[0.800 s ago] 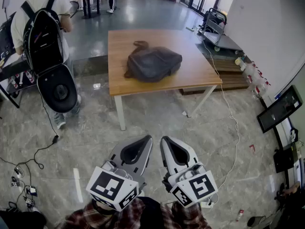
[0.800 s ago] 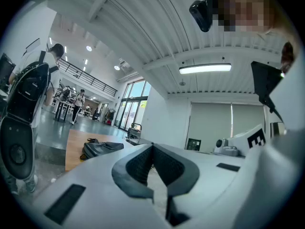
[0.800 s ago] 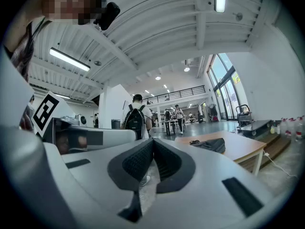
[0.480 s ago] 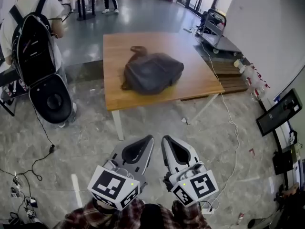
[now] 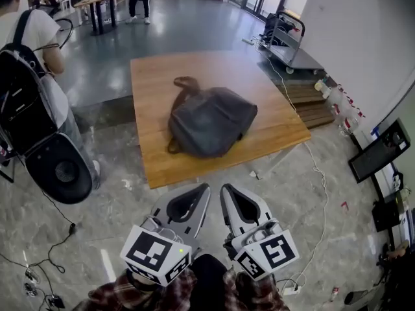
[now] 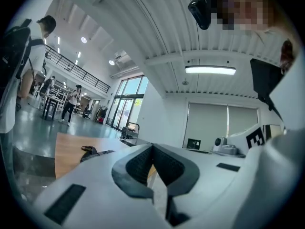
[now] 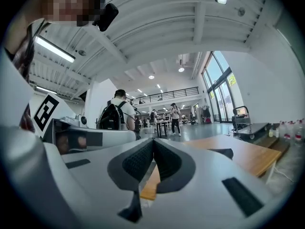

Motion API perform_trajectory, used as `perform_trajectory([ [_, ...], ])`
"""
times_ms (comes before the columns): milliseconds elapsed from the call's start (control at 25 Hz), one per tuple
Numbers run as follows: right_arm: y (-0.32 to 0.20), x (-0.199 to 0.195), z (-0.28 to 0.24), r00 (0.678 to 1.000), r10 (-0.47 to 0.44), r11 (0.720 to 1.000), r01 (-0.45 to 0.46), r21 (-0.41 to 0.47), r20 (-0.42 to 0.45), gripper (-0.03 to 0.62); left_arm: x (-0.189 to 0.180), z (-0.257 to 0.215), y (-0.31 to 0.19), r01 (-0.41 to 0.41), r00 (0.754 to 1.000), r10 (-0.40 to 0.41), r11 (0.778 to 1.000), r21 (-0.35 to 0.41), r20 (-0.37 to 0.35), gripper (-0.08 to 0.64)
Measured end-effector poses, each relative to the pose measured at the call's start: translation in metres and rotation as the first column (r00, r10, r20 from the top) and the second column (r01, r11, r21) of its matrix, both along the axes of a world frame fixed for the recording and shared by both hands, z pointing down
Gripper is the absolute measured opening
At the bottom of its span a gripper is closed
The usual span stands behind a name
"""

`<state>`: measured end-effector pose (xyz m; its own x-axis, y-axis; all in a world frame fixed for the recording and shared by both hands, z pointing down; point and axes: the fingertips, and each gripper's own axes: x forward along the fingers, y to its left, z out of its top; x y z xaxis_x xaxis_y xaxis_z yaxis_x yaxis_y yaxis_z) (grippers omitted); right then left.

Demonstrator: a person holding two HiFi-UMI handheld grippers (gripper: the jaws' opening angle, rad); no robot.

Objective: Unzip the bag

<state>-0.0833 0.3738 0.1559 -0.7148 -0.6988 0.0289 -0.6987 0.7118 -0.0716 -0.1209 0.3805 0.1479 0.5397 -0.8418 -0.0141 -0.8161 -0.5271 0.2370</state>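
Head view: the dark bag lies flat on the wooden bench, toward its near edge, strap loop pointing to the far side. Down at the bottom of the picture the left claw and right claw sit side by side over the marble floor, well short of the bench, neither one touching the bag. A person wearing a black backpack stands off to the left, and a cart is parked beyond the bench on the right.

Left gripper view: the left claw has its jaws pressed together, nothing between them. The bag shows small on the bench, past the jaws to the left.

Right gripper view: the right claw is pressed together too, and empty. The bench runs off to the right with a dark sliver of the bag on it.
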Motion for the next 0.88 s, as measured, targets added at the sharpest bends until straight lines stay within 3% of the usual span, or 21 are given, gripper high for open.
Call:
perform_trajectory([
  [240,-0.045,0.002,0.009,0.997,0.068,0.995,-0.070,-0.067,-0.032,0.011,-0.002,0.010,-0.046,-0.056,0.998,0.054,0.996,-0.066,-0.033,0.009],
  [480,-0.103,0.016,0.013,0.994,0.103,0.992,-0.106,-0.074,-0.037,0.011,0.002,0.010,-0.102,-0.067,0.997,0.065,0.996,-0.061,-0.038,0.009],
  [880,-0.249,0.048,-0.006,0.997,0.053,0.998,-0.055,-0.035,-0.051,0.012,0.035,-0.001,-0.247,-0.015,0.999,0.014,0.999,-0.040,-0.037,0.009],
])
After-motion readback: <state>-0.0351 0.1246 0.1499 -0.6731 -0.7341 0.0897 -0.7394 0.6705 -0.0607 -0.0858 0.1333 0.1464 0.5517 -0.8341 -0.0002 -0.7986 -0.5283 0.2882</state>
